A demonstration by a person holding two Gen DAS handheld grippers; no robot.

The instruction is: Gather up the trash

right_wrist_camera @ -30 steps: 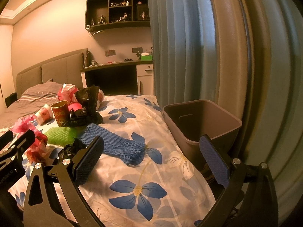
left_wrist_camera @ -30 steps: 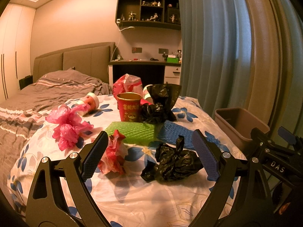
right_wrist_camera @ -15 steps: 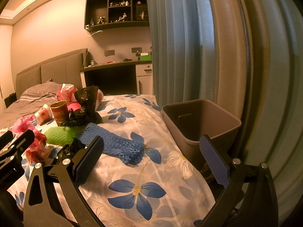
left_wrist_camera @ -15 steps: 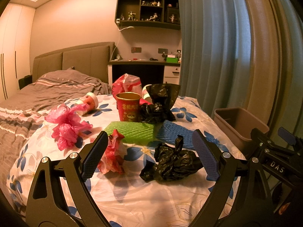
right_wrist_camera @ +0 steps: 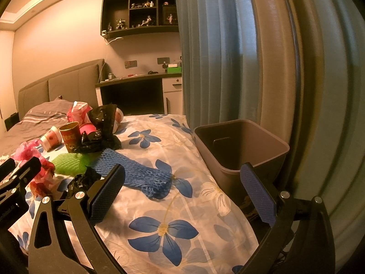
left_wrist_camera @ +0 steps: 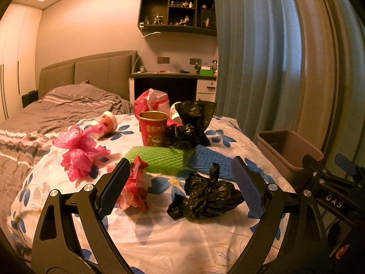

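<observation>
left hand-held gripper (left_wrist_camera: 180, 187) jaws wide, holding nothing, hovering over the near end of the bed (left_wrist_camera: 159, 239). crumpled black bag (left_wrist_camera: 205, 198) lies on the floral cover between its fingers, closer to the right one. crumpled red-white wrapper (left_wrist_camera: 134, 187) sits just beside the left finger. farther in: green foam net (left_wrist_camera: 159, 158) and blue foam net (left_wrist_camera: 212, 162) side by side, touching. red paper cup (left_wrist_camera: 152, 129) stands upright behind them, second black bag (left_wrist_camera: 191, 125) just right of it. pink plastic bag (left_wrist_camera: 79, 150) on the left, a tipped cup (left_wrist_camera: 106, 123) beyond it.

right hand-held gripper (right_wrist_camera: 182, 191) also wide, nothing held, over the bed's right edge. brown bin (right_wrist_camera: 241, 146) stands off the bed's right side, by the curtain (right_wrist_camera: 216, 57), looks empty from here.
</observation>
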